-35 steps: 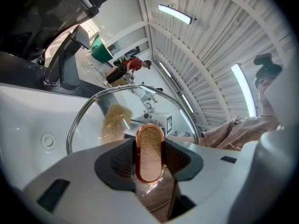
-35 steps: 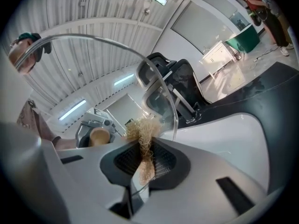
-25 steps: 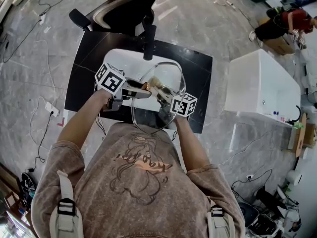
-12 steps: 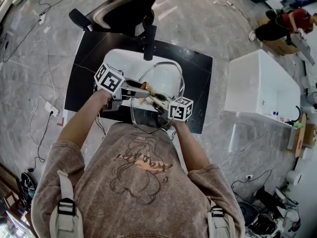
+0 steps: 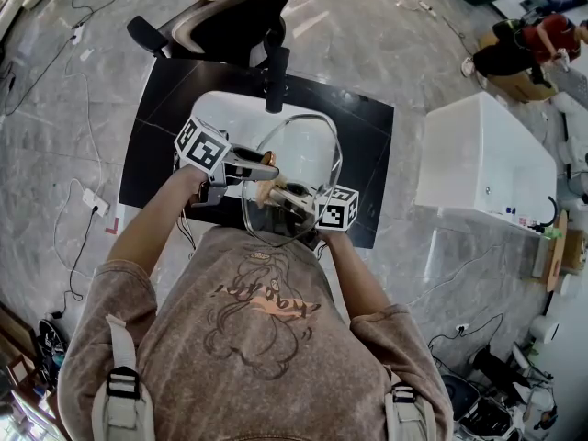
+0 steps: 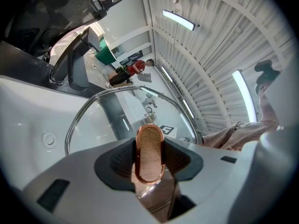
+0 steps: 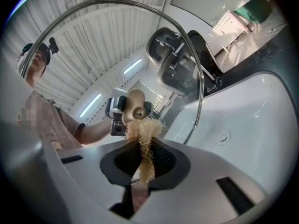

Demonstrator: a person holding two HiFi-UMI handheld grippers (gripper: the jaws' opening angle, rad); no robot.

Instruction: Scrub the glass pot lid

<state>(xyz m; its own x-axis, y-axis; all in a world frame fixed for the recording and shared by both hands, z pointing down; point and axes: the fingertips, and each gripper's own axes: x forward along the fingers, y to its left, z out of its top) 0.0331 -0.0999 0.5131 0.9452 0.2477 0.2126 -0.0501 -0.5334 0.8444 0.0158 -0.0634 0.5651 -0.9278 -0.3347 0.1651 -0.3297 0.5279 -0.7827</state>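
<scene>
**Grip.** Your left gripper (image 6: 149, 161) is clamped on the knob (image 6: 149, 152) of the lid. The knob is a wood-faced oval with a copper-coloured band, and both pads bear on its flanks. Your right gripper (image 7: 145, 158) pinches a tuft of pale, fibrous scrubber (image 7: 144, 130) between its pads.

**Position.** You hold the glass pot lid (image 5: 308, 148) by that knob, raised on edge above the white sink (image 5: 219, 110) and in front of the dark faucet (image 5: 277, 73). As far as the head view shows, it touches neither. The frayed end of the scrubber meets the glass close to the centre, apparently on the face opposite the knob.

**Stage.** Scrubbing appears to be under way at the middle of the lid. How clean the outer glass is cannot be judged.

**Handling.**
- The lid is stiff and breakable, and probably weighty for a one-point hold.
- The knob is the sound place to take it. The metal-banded rim looks thin and smooth, and offers the pads little.
- Expect the glass to be slick if wet (no view confirms water).
- Strokes far from the knob will likely lever the lid round in your jaws, so press lightly there.
- The scrubber is soft and yielding. Hard rubbing may drag it out of the pinch.
</scene>
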